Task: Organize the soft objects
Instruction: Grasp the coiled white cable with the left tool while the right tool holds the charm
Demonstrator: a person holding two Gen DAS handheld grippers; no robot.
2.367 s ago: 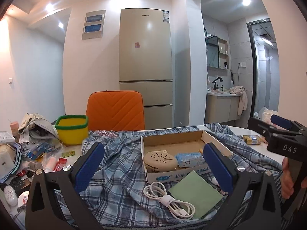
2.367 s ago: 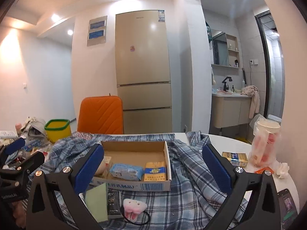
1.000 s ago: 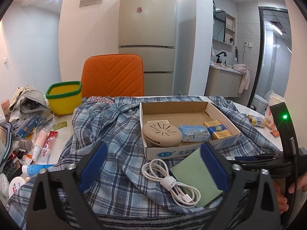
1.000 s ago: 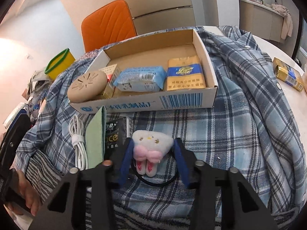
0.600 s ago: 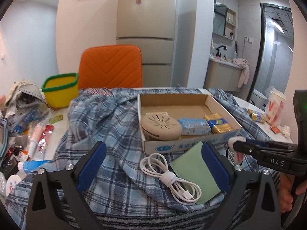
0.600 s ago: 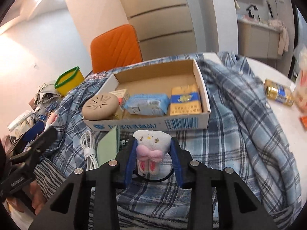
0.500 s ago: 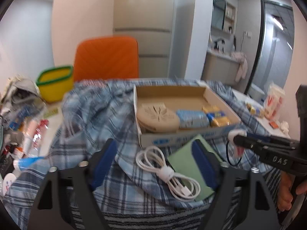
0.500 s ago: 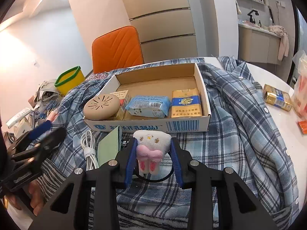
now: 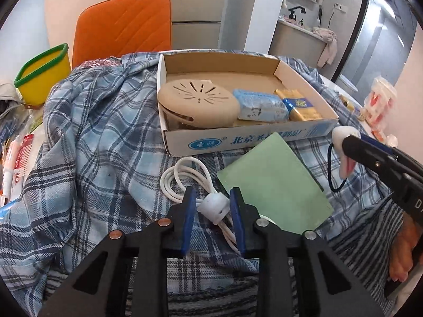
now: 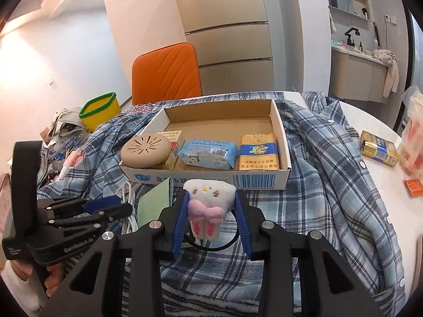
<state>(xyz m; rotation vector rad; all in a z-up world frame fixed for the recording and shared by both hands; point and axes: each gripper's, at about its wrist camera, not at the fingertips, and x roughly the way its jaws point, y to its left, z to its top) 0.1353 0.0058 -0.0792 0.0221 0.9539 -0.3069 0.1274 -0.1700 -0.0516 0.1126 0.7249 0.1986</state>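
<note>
My right gripper (image 10: 211,206) is shut on a small white and pink plush hair tie (image 10: 208,206) and holds it above the plaid shirt (image 10: 330,174), in front of the cardboard box (image 10: 264,181). The plush also shows in the left wrist view (image 9: 343,155). My left gripper (image 9: 212,206) is closed around the white plug of a coiled white cable (image 9: 182,182) that lies on the shirt (image 9: 92,132). The box (image 9: 238,140) holds a beige round case (image 9: 195,103), a blue tissue pack (image 9: 261,105) and a yellow packet (image 9: 301,105).
A green pad (image 9: 272,182) lies beside the cable. A yellow tub with a green rim (image 9: 42,76) and an orange chair (image 9: 124,26) stand behind. Toiletries clutter the left table edge (image 9: 13,153). A gold packet (image 10: 378,148) lies on the right.
My left gripper has lowered onto the white cable and closed on its plug. My right gripper keeps hold of the plush hair tie and has raised it a little.
</note>
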